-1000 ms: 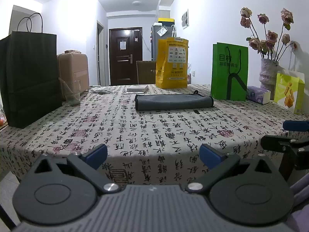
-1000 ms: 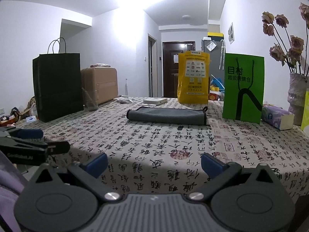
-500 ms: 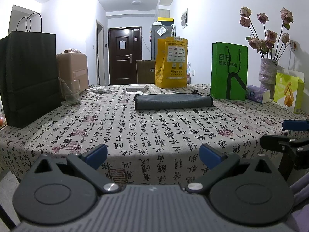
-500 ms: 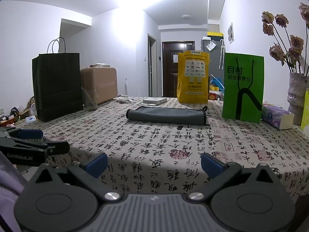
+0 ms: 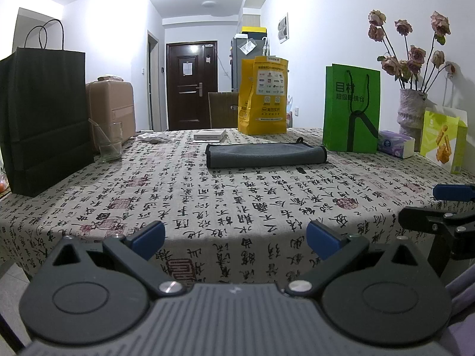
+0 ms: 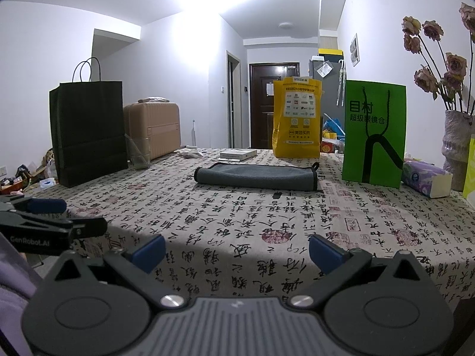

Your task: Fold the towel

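Note:
A grey towel (image 5: 265, 155) lies folded into a long flat strip on the far half of the table, with a small black loop at its right end; it also shows in the right wrist view (image 6: 255, 175). My left gripper (image 5: 236, 237) is open and empty, held at the near table edge, far from the towel. My right gripper (image 6: 237, 250) is open and empty, also at the near edge. Each gripper shows at the side of the other's view.
The table (image 5: 207, 207) has a calligraphy-print cloth. A black paper bag (image 5: 44, 118) and a glass (image 5: 110, 142) stand at left. A yellow bag (image 5: 263, 101), green bag (image 5: 351, 109), tissue pack (image 5: 396, 143), vase (image 5: 411, 112) and a flat white box (image 5: 209, 135) line the back and right.
Both views have shifted very slightly; the towel and grippers keep their positions and both grippers stay open.

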Motion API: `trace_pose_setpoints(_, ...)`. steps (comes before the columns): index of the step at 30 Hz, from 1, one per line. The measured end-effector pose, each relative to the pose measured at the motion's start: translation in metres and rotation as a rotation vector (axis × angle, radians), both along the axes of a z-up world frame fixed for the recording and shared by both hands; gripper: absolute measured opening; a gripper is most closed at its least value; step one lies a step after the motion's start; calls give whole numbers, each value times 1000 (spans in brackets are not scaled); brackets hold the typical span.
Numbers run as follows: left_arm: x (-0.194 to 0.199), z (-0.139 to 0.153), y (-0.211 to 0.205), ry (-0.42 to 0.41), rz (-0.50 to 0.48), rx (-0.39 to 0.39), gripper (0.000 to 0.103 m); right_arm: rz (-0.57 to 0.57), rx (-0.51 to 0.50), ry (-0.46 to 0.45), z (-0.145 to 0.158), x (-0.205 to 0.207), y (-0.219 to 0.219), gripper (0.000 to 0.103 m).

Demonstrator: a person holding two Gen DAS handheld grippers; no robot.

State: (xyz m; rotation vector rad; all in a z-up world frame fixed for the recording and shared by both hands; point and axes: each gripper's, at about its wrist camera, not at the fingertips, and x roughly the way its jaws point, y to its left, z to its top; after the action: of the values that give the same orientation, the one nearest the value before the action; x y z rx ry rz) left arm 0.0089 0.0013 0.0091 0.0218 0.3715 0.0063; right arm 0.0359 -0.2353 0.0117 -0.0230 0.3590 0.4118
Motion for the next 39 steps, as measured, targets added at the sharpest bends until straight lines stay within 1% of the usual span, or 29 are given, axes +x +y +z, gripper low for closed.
trace_pose_setpoints(39,0,2,2,-7,8,10,103,-4,-3,8,-1,4,1,103)
